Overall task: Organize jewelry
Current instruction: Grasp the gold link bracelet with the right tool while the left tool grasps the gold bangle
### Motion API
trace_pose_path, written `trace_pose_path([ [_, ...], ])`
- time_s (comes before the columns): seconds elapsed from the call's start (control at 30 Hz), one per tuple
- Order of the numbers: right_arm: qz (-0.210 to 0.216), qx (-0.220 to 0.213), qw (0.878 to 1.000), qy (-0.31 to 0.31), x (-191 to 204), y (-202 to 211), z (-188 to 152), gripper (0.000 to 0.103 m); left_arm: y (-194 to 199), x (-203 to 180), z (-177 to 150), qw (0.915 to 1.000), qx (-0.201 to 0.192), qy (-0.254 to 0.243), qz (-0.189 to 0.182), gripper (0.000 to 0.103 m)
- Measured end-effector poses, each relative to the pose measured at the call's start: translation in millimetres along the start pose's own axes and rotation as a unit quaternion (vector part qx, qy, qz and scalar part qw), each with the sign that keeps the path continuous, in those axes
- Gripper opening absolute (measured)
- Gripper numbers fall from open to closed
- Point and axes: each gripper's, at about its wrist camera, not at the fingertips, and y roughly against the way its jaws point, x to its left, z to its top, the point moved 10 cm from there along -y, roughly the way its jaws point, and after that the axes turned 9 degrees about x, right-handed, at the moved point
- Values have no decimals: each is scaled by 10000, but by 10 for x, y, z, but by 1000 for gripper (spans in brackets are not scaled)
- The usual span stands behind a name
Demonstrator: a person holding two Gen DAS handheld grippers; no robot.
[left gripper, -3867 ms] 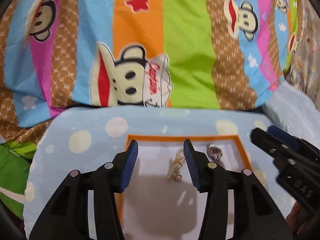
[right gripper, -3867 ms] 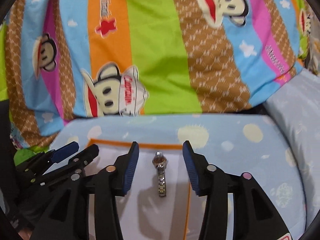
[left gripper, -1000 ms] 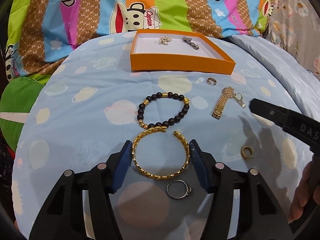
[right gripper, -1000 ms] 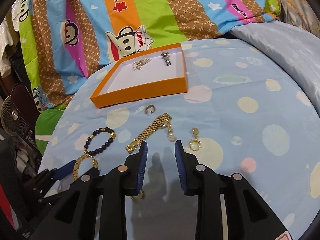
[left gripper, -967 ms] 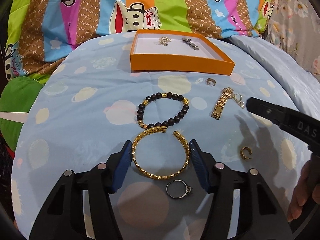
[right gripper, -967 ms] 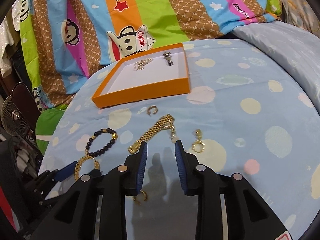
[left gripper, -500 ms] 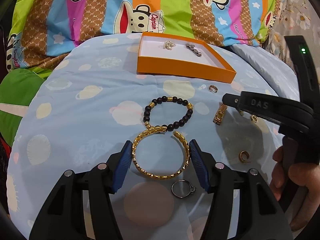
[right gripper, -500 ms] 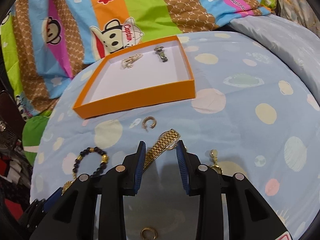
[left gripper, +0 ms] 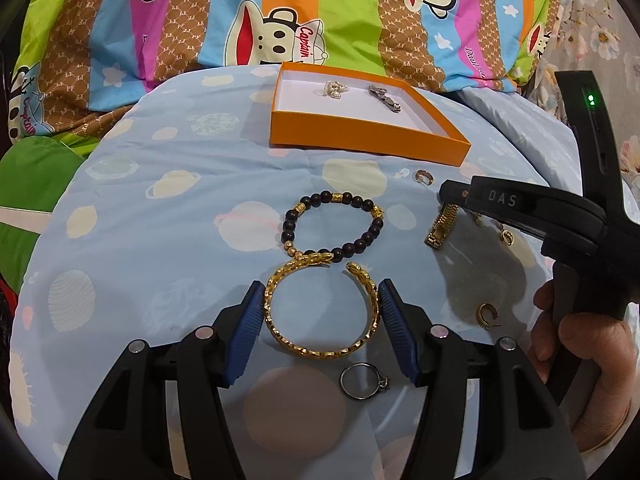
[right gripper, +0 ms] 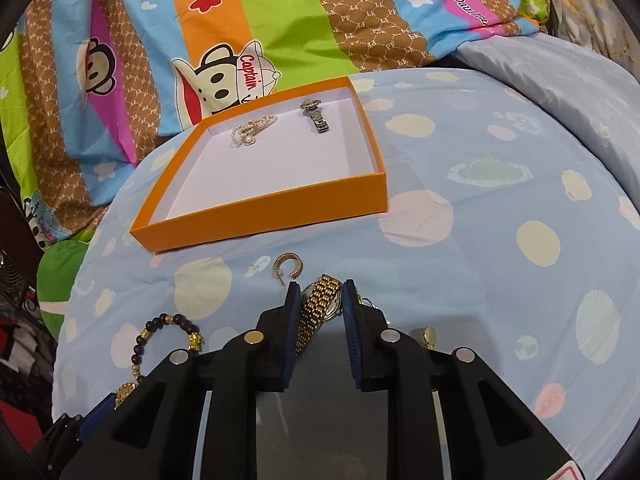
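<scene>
My left gripper (left gripper: 322, 320) straddles a gold bangle (left gripper: 280, 332) lying on the blue spotted cover, its pads against both sides. In the right wrist view the right gripper (right gripper: 319, 312) is closing on a gold watch (right gripper: 320, 304), whose band runs slantwise between the jaws and touches both pads. In the left wrist view the right gripper (left gripper: 448, 196) sits over the gold watch (left gripper: 440, 228). Behind stands the orange box (left gripper: 360, 140) (right gripper: 260, 208), holding a pearl piece (right gripper: 252, 130) and a silver watch (right gripper: 316, 116).
Loose on the cover lie a black bead bracelet (left gripper: 332, 224), two gold hoop earrings (left gripper: 422, 177) (left gripper: 486, 314), a silver ring (left gripper: 362, 380) and a small gold charm (right gripper: 428, 336). A striped monkey-print quilt (left gripper: 320, 12) rises behind the box. A person's hand (left gripper: 580, 344) grips the right tool.
The right gripper moved forward and down over the gold watch, and its jaws narrowed around the band. The left gripper and the bangle stayed where they were.
</scene>
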Motion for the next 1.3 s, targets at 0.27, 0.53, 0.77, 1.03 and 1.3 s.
trace_pose_path([
  [0.27, -225, 13, 9997, 117, 46, -25, 9, 22, -2, 7, 2, 10000, 10, -9, 11, 57],
  [0.53, -448, -38, 9981, 422, 79, -39, 5, 22, -2, 6, 1, 10000, 13, -15, 18, 57],
  [0.77, 12, -154, 9995, 271, 60, 74, -9, 22, -6, -4, 4, 10000, 5, -2, 3, 57],
  [1.03, 343, -377, 9978, 419, 105, 425, 32, 4, 35, 22, 27, 9998, -5, 143, -167, 56],
  [1.3, 279, -198, 9985, 422, 9, 355, -15, 5, 17, 26, 22, 9999, -24, 90, -97, 57],
])
